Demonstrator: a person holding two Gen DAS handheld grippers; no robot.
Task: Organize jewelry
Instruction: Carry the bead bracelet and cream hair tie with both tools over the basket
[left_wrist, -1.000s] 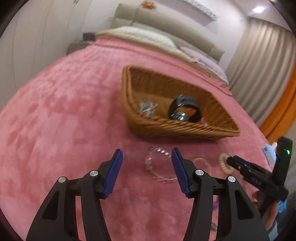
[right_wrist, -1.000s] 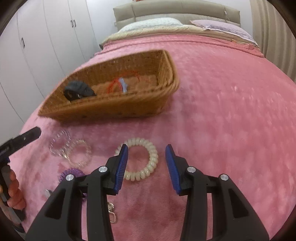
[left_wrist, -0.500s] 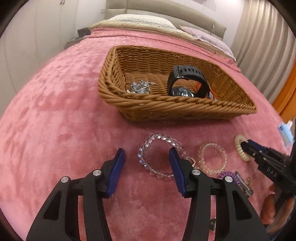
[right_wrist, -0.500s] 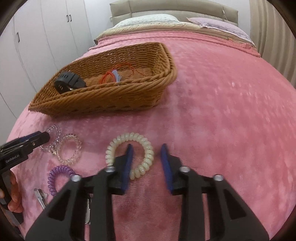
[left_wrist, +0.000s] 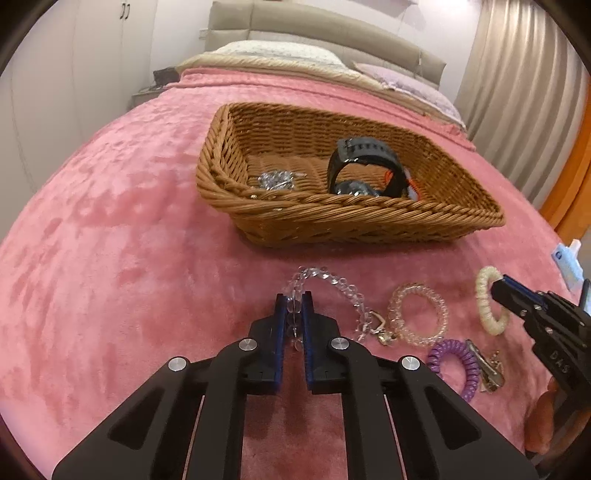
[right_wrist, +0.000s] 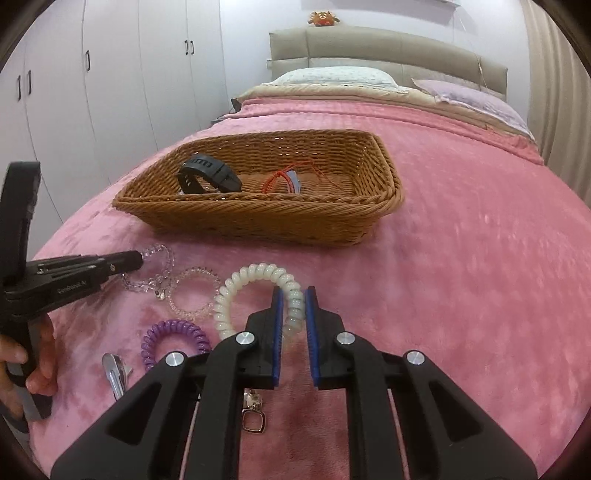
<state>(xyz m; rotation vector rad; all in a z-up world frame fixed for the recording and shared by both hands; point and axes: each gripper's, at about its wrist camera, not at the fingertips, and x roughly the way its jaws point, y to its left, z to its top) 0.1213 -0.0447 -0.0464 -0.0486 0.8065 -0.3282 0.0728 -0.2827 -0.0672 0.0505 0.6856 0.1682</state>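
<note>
On the pink bedspread, my left gripper (left_wrist: 294, 299) is shut on the near side of a clear bead bracelet (left_wrist: 332, 284). My right gripper (right_wrist: 294, 295) is shut on the right side of a cream spiral hair tie (right_wrist: 255, 273), which also shows in the left wrist view (left_wrist: 484, 295). A wicker basket (left_wrist: 369, 218) behind them holds a black watch (left_wrist: 369, 155), a silvery piece (left_wrist: 277, 181) and a red cord bracelet (right_wrist: 280, 179).
Between the grippers lie a clear pink spiral tie (left_wrist: 417, 314), a purple spiral tie (right_wrist: 173, 339), a silver hair clip (right_wrist: 114, 376) and a small metal clasp (right_wrist: 253, 417). Pillows and headboard are at the far end; wardrobes stand on the left.
Both grippers have moved down and closed: the left on the clear bead bracelet, the right on the cream spiral tie. A second ago both were open above the items.
</note>
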